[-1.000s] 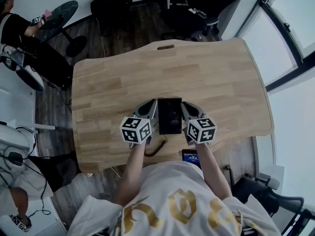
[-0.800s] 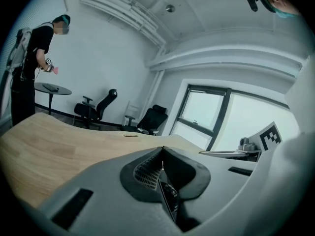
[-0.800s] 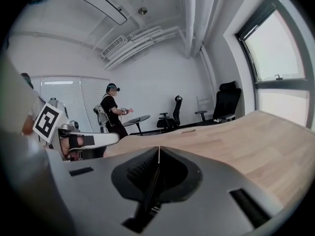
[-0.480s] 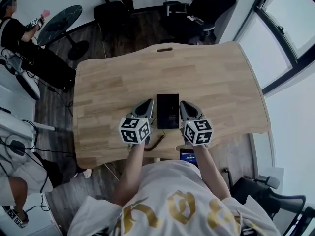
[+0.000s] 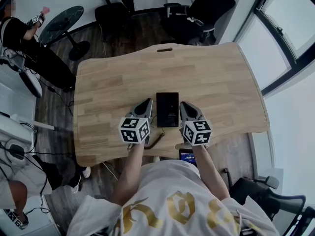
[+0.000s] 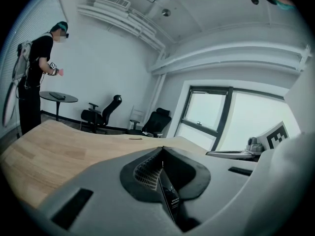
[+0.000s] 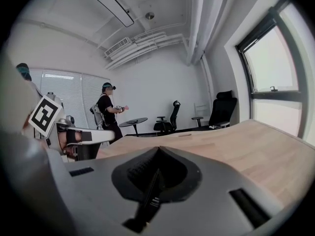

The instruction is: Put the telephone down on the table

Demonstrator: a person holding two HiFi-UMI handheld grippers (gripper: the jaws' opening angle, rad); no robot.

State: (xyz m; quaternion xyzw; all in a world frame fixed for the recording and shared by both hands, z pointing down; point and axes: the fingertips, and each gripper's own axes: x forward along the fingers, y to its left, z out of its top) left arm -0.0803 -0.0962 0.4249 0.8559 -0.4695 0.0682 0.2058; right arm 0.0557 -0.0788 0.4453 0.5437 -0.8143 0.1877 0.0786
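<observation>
Grey fingers [image 6: 143,173] pressed together on left gripper [image 5: 148,103] and right gripper [image 5: 183,105] alike, nothing pinched. Just beside and between them, black telephone [image 5: 168,110], seemingly flat on the wooden bench [image 5: 216,77] (contact underneath not certain from above). Putting-down apparently finished. Next: draw both back toward the body, straight, without brushing the telephone's edges or snagging the cable [image 5: 156,141] near the front rim.

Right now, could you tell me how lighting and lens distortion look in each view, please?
Head view: even daylight, the table bows at its edges from the wide lens, the telephone looks sharp. Left gripper view: strong fisheye, dark corners, the window blown out white. Right gripper view: same dark corners, the window glares, the ceiling light is bright.
</observation>
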